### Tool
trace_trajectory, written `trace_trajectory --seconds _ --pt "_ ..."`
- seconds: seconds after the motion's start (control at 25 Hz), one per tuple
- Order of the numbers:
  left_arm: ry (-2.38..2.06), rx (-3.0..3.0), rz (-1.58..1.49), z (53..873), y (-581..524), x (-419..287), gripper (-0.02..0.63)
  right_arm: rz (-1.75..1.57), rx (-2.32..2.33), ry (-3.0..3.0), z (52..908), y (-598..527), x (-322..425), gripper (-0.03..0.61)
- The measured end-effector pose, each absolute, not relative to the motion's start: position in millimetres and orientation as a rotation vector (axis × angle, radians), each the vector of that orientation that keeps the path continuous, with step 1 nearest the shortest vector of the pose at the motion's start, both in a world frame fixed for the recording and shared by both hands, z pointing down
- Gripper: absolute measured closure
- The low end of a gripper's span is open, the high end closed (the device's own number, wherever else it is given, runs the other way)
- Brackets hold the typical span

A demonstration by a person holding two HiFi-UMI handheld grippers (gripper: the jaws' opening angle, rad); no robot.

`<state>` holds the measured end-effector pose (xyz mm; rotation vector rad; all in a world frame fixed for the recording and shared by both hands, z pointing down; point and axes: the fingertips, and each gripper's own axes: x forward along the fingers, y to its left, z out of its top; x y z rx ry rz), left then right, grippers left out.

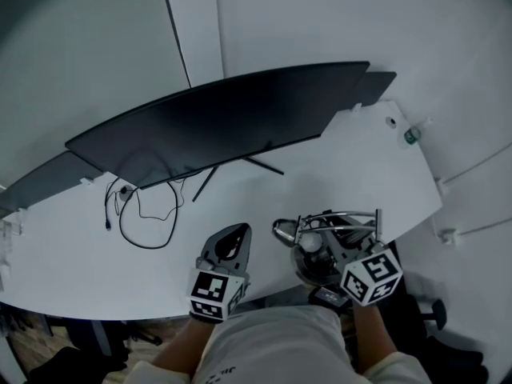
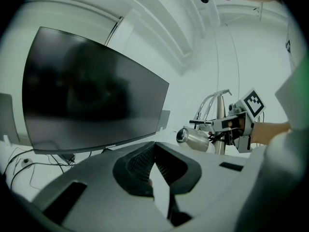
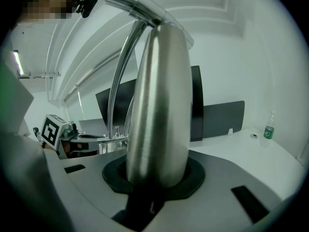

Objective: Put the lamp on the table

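Note:
The lamp (image 1: 316, 242) is a brushed-steel tapered column (image 3: 158, 105) with thin curved chrome arms (image 3: 123, 57) and a small steel head (image 2: 194, 139). My right gripper (image 1: 332, 254) is shut on the column, which fills the middle of the right gripper view between the black pads (image 3: 190, 175). It holds the lamp upright over the near right edge of the white table (image 1: 64, 246); whether the base touches the table is hidden. My left gripper (image 1: 228, 250) hovers to the lamp's left, near the front edge, shut with nothing in it, and its camera sees the lamp (image 2: 219, 124) on the right.
A wide curved black monitor (image 1: 224, 122) stands across the back of the table, with a second dark screen (image 1: 376, 82) behind its right end. Loose black cables (image 1: 144, 210) lie at the left. A small bottle (image 1: 412, 135) stands at the far right corner.

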<state>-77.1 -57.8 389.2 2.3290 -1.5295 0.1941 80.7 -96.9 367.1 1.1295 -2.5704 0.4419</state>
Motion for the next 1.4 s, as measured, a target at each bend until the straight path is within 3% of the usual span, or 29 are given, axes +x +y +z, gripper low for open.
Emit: trace_trajectory --seconds 1.4 --pt "-1.617 2.164 0.268 436 -105 -93 0.611 0.477 0.983 -2.584 440 -207 35 0.474"
